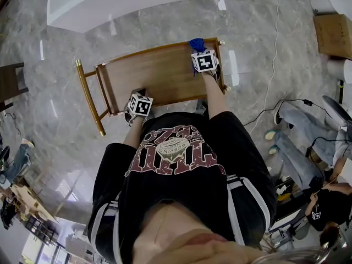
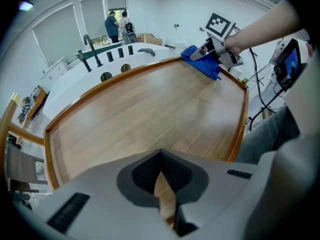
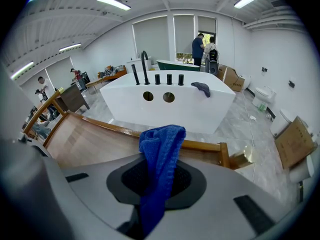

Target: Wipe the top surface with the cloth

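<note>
At the far corner of the brown wooden tabletop [image 1: 159,73], the right gripper [image 1: 199,51] is pinching a blue woolly cloth [image 3: 160,149], starting the wipe; the left gripper [image 2: 162,171] is squeezing the near rim [image 2: 239,134]. Sweeping across seems next.

The wooden top [image 1: 159,73] is bare across its middle and left end; a low rim [image 2: 115,80] runs round its edges; the right gripper [image 1: 199,50] and blue cloth [image 1: 196,42] fill the far right corner; the left gripper [image 2: 161,156] sits at the near edge; a white tub [image 1: 104,4] stands near the far edge
</note>
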`<move>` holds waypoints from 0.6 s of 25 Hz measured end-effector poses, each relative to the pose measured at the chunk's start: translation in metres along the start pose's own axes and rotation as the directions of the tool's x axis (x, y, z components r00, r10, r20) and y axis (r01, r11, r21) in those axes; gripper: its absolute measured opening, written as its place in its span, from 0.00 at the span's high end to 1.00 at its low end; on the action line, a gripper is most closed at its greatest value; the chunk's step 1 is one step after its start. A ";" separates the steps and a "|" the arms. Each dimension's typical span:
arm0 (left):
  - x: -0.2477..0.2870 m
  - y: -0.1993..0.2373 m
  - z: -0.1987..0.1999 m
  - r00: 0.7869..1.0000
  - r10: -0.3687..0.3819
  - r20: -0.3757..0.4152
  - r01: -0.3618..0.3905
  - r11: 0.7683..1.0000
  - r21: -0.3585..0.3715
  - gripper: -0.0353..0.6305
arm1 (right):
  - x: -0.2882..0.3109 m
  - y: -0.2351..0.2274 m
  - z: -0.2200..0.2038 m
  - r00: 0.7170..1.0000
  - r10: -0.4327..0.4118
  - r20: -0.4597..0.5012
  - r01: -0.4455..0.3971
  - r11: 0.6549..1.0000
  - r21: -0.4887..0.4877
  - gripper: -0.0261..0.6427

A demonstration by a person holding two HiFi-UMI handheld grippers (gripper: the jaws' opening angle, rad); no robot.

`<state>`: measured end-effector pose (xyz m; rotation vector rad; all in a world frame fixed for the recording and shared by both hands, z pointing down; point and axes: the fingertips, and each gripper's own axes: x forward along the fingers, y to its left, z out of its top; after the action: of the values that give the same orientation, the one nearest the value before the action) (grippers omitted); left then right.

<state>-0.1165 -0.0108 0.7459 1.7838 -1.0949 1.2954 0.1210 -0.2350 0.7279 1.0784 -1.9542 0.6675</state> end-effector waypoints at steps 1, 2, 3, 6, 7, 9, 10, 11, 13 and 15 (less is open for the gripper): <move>0.000 0.000 -0.001 1.000 0.001 0.000 -0.001 1.000 0.000 0.88 | -0.001 -0.004 -0.003 1.000 -0.006 -0.003 0.006 1.000 0.004 0.87; 0.000 -0.001 -0.001 1.000 0.002 -0.001 -0.002 1.000 -0.001 0.88 | -0.001 -0.008 -0.005 1.000 -0.013 -0.004 0.013 1.000 0.008 0.88; 0.001 -0.001 -0.002 1.000 0.001 -0.001 -0.001 1.000 -0.002 0.88 | -0.002 -0.011 -0.007 1.000 -0.022 -0.004 0.022 1.000 0.011 0.88; 0.000 0.001 -0.002 1.000 0.000 -0.002 0.000 1.000 0.000 0.88 | -0.008 -0.019 -0.005 0.999 -0.048 -0.011 0.048 0.999 0.009 0.87; -0.001 0.002 -0.002 1.000 0.001 -0.002 -0.001 1.000 0.000 0.88 | -0.009 -0.021 -0.005 0.999 -0.053 -0.012 0.053 0.999 0.010 0.88; -0.002 0.001 -0.002 1.000 0.001 -0.002 -0.001 1.000 -0.002 0.88 | -0.009 -0.026 -0.006 0.998 -0.062 -0.010 0.062 0.998 0.010 0.87; -0.002 0.001 -0.002 1.000 0.001 -0.002 -0.001 1.000 -0.003 0.88 | -0.010 -0.030 -0.008 0.998 -0.068 -0.011 0.068 0.998 0.011 0.88; -0.002 0.000 -0.002 1.000 0.002 -0.003 -0.002 1.000 -0.003 0.88 | -0.011 -0.034 -0.010 0.997 -0.075 -0.014 0.075 0.997 0.014 0.88; 0.000 -0.002 -0.001 1.000 0.002 -0.003 -0.002 1.000 -0.001 0.88 | -0.015 -0.041 -0.011 0.996 -0.087 -0.020 0.088 0.996 0.013 0.88; 0.000 -0.001 -0.001 1.000 0.004 -0.001 -0.004 1.000 -0.001 0.88 | -0.017 -0.046 -0.010 0.995 -0.095 -0.021 0.095 0.995 0.013 0.88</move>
<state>-0.1156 -0.0098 0.7462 1.7806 -1.0990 1.2979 0.1697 -0.2429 0.7226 1.1615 -1.8706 0.6391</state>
